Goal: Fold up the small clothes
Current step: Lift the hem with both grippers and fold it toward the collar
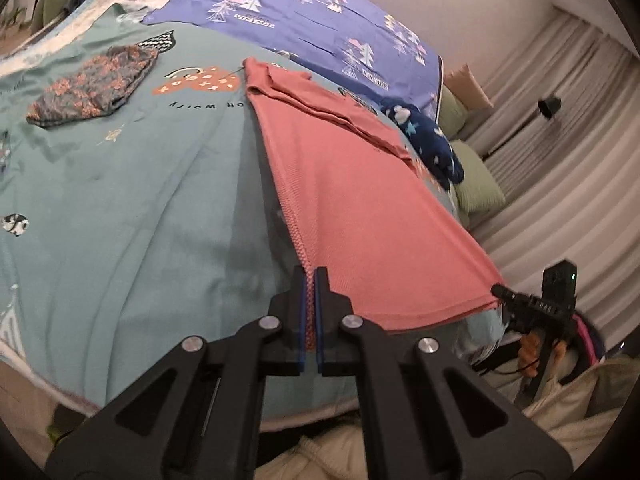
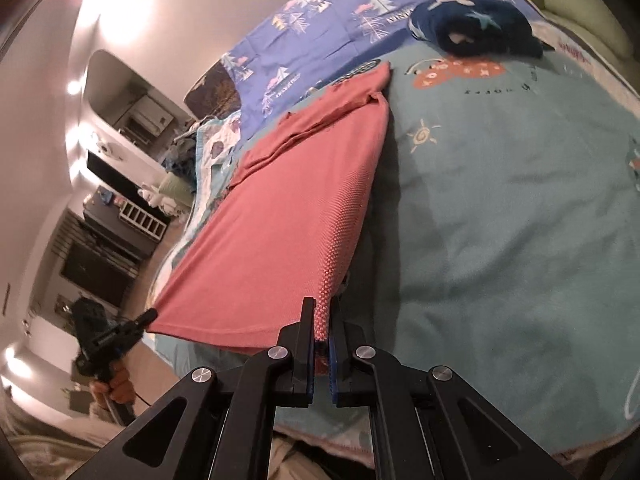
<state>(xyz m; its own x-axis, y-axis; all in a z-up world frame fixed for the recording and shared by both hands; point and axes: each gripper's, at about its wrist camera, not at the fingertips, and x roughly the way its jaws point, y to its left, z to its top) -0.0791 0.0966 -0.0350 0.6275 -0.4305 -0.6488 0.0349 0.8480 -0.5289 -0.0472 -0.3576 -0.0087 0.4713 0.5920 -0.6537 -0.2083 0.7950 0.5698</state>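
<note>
A salmon-pink garment (image 1: 360,208) lies stretched over the teal bedspread (image 1: 140,200), its far end folded over itself. My left gripper (image 1: 311,276) is shut on the garment's near left corner. My right gripper (image 1: 498,294) pinches the near right corner, seen at the right of the left wrist view. In the right wrist view the pink garment (image 2: 288,216) runs away from my right gripper (image 2: 322,312), which is shut on its hem corner. My left gripper (image 2: 150,316) holds the other corner at the far left. The hem is lifted and taut between both.
A folded grey floral garment (image 1: 92,88) lies at the far left on the bedspread. A navy star-print garment (image 1: 432,140) is bunched at the far right, also in the right wrist view (image 2: 476,28). A purple tree-print sheet (image 1: 312,12) lies beyond. Curtains (image 1: 560,160) hang on the right.
</note>
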